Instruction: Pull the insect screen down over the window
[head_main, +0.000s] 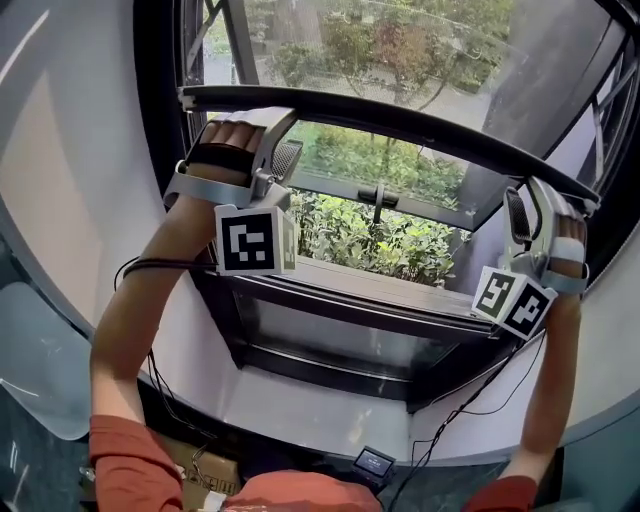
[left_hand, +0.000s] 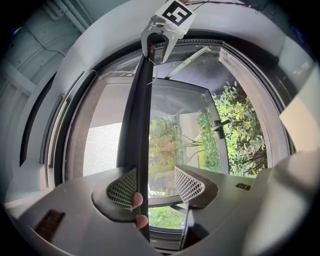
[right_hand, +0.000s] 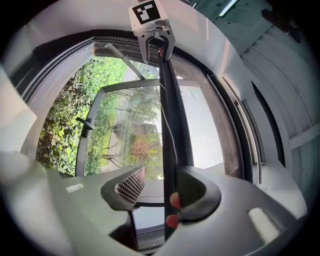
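The insect screen's dark bottom bar (head_main: 400, 122) runs across the window from upper left to lower right, with grey mesh (head_main: 420, 50) above it. My left gripper (head_main: 283, 148) is at the bar's left end and my right gripper (head_main: 522, 210) at its right end. In the left gripper view the bar (left_hand: 142, 125) passes between the jaws of the left gripper (left_hand: 156, 176), against the left pad (left_hand: 123, 188), and a person's fingertips (left_hand: 137, 201) rest on it. In the right gripper view the bar (right_hand: 172, 130) lies against the right jaw of the right gripper (right_hand: 162, 176). Both jaws stand apart.
Below the bar the window is open onto green bushes (head_main: 370, 235), with a dark handle (head_main: 378, 194) on its frame. The dark sill (head_main: 350, 285) and lower frame sit beneath. Cables (head_main: 160, 265) hang from both grippers. A small device (head_main: 373, 462) lies near the bottom.
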